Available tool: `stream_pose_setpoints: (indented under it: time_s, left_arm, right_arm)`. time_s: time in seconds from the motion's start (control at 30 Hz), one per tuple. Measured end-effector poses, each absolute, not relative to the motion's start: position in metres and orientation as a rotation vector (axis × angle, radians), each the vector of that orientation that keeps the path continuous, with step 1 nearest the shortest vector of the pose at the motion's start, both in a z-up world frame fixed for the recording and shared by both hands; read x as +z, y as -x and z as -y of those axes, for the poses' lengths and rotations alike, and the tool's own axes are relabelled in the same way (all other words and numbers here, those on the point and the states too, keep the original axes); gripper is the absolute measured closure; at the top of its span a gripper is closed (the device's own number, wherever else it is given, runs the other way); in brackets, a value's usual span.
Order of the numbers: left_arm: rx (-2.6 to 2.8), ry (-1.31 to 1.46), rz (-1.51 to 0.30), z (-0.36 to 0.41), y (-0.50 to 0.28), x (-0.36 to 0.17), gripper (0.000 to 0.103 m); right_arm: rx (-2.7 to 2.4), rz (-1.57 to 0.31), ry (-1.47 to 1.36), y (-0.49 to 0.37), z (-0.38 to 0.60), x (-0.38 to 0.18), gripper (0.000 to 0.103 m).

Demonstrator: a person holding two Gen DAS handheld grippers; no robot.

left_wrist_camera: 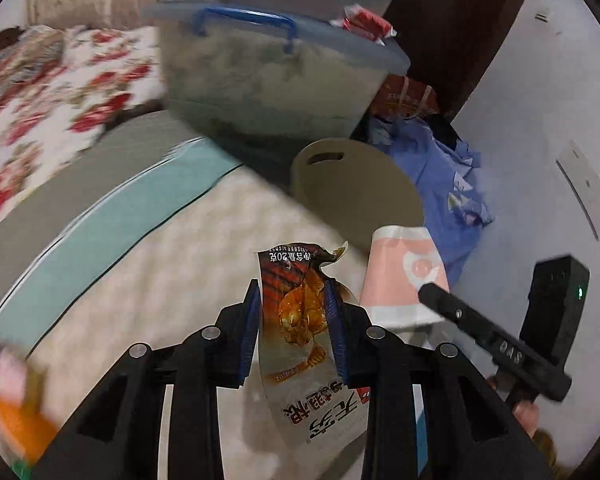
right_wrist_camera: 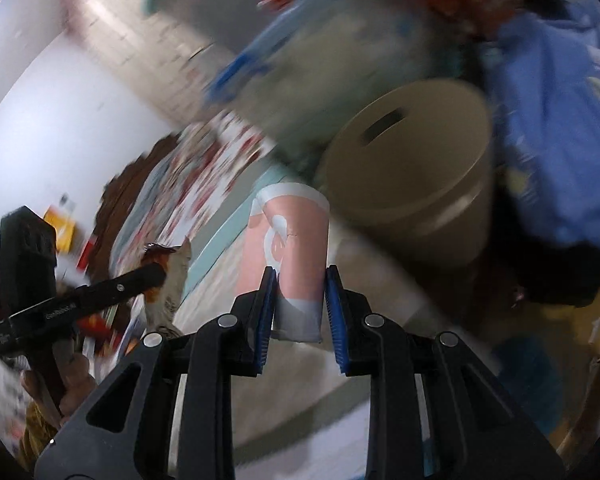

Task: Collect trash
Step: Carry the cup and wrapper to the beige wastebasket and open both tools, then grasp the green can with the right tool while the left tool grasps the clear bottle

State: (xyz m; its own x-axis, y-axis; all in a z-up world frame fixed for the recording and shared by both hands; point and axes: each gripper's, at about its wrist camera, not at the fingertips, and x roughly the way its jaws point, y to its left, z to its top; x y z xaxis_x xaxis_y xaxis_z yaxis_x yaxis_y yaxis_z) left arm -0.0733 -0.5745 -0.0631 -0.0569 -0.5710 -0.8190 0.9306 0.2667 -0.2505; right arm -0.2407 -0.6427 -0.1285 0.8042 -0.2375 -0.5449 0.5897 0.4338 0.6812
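My left gripper (left_wrist_camera: 292, 292) is shut on an orange and brown snack wrapper (left_wrist_camera: 300, 308), held above the pale bed cover. My right gripper (right_wrist_camera: 302, 280) is shut on a pink and white paper cup (right_wrist_camera: 288, 240), held upright. The cup also shows in the left wrist view (left_wrist_camera: 400, 276), just right of the wrapper. The wrapper also shows in the right wrist view (right_wrist_camera: 172, 276) at the left. A beige round bin with a slotted lid (left_wrist_camera: 352, 184) stands beyond both grippers; in the right wrist view the bin (right_wrist_camera: 412, 164) is just behind the cup.
A translucent storage box with a blue lid and handle (left_wrist_camera: 272, 76) stands behind the bin, a red wrapper (left_wrist_camera: 364, 22) on its lid. Blue clothes (left_wrist_camera: 444, 176) lie at the right by the wall. A floral quilt (left_wrist_camera: 60, 92) covers the bed at left.
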Motion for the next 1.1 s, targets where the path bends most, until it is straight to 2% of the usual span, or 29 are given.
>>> stream_pose_setpoints:
  time_s: [0.17,0.27,0.3,0.33,0.37,0.4,0.43,0.6,0.7,0.9,1.1]
  left_arm:
    - [-1.262,-0.422,-1.079,0.666,0.077,-0.082,0.071]
    - [-1.22,-0.399,-1.086,0.699,0.078,-0.091,0.067]
    - [-1.204,-0.395,-1.091,0.708,0.078,-0.095,0.064]
    - [-1.193,-0.395,-1.1,0.713,0.079,-0.096,0.051]
    - [-1.186,-0.389,-1.11,0.717,0.081,-0.098,0.042]
    - [-1.187,-0.384,-1.111,0.717,0.082,-0.097,0.042]
    - [-1.196,-0.381,-1.106,0.716,0.084,-0.094,0.042]
    - [-1.259,-0.348,-1.08,0.679,0.091,-0.07,0.042]
    - [-1.324,-0.303,-1.016,0.623,0.098,-0.046,0.042]
    - [-1.333,-0.351,-0.848,0.483,0.118,-0.025,0.04]
    - [-1.199,-0.358,-0.824,0.338,0.092,-0.027,0.04]
  right_arm:
    - [-0.628,-0.404,-1.051,0.245,0.703,-0.144,0.075]
    - [-0.648,-0.426,-1.066,0.245,0.732,-0.159,0.068]
    - [-0.65,-0.433,-1.069,0.244,0.74,-0.164,0.058]
    - [-0.651,-0.439,-1.074,0.243,0.744,-0.167,0.048]
    - [-0.654,-0.433,-1.083,0.244,0.748,-0.169,0.031]
    - [-0.652,-0.411,-1.086,0.247,0.749,-0.168,0.022]
    - [-0.669,-0.393,-1.074,0.249,0.748,-0.164,0.021]
    - [-0.704,-0.302,-1.012,0.261,0.736,-0.148,0.022]
    - [-0.651,-0.262,-1.003,0.262,0.714,-0.135,0.027]
    - [-0.454,-0.298,-0.917,0.221,0.64,-0.114,0.047]
    - [-0.23,-0.402,-0.842,0.163,0.556,-0.104,0.049]
